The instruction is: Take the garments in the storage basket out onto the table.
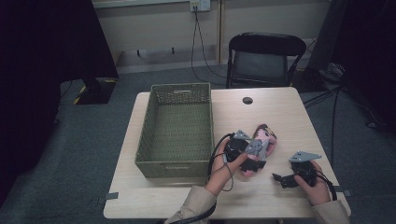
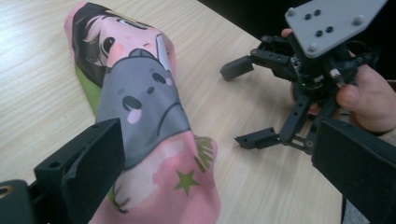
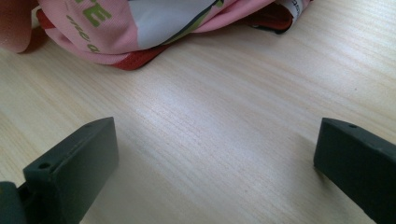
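A pink fabric pouch point(image 1: 267, 136) with a cartoon print lies on the wooden table point(image 1: 280, 112), right of a green woven basket point(image 1: 177, 128). In the left gripper view the pouch point(image 2: 140, 98) runs between the wide-apart jaws of my left gripper point(image 2: 219, 163); that gripper point(image 1: 254, 162) is open and straddles the pouch's near end. My right gripper point(image 1: 279, 179) is open a little to the right, low over bare table. The left gripper view shows the right gripper point(image 2: 240, 105) from the front, its jaws spread. In its own view the right gripper point(image 3: 215, 158) has bare wood between its jaws, with the pouch point(image 3: 140, 28) beyond.
The basket is empty and takes up the table's left half. A round cable hole point(image 1: 247, 100) sits near the far edge. A black folding chair point(image 1: 261, 58) stands behind the table. Bare wood lies to the right of the pouch.
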A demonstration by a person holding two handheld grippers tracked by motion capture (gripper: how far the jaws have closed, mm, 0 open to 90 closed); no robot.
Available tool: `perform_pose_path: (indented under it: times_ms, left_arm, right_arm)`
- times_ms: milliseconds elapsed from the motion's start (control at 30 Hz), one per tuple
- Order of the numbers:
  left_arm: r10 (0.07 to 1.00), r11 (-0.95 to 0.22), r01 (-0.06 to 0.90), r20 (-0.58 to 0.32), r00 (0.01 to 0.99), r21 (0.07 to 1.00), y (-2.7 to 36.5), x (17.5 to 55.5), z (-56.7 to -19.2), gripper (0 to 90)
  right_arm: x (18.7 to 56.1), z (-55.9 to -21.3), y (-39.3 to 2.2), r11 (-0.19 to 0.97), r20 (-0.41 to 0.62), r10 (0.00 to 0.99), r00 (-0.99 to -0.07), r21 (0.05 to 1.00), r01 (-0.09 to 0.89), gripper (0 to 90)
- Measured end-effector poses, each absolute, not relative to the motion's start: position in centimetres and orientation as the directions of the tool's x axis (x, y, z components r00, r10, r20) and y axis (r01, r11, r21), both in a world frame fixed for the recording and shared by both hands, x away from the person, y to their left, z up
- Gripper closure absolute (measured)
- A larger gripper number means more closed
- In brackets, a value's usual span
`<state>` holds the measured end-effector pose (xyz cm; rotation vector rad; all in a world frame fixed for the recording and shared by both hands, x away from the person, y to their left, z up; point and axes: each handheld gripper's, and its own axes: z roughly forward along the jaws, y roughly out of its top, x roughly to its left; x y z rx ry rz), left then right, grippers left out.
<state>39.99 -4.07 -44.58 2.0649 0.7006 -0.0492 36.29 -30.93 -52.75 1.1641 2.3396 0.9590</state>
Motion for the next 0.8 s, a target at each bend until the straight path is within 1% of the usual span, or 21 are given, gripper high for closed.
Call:
perform_pose_path:
  times_ms: [233, 300, 400, 800]
  left_arm:
    - [0.432, -0.42, 0.48, -0.295, 0.852, 0.77, -3.2, 39.3, -44.8, 2.4]
    - [0.422, -0.422, 0.484, -0.306, 0.853, 0.767, -2.9, 39.2, -44.9, 2.4]
    - [0.417, -0.435, 0.473, -0.295, 0.86, 0.766, -2.5, 39.0, -45.0, 2.5]
    - [0.375, -0.448, 0.466, -0.313, 0.873, 0.763, -1.0, 38.2, -45.1, 2.8]
  right_arm:
    - [36.3, -52.7, -30.9, 0.431, -0.016, 0.802, -0.597, 0.707, 0.56, 0.0]
    - [36.3, -52.7, -30.9, 0.43, -0.016, 0.803, -0.596, 0.707, 0.561, 0.0]
    - [36.3, -52.7, -30.9, 0.43, -0.016, 0.803, -0.596, 0.707, 0.561, 0.0]
    - [36.2, -52.8, -30.9, 0.429, -0.016, 0.804, -0.594, 0.708, 0.561, 0.0]
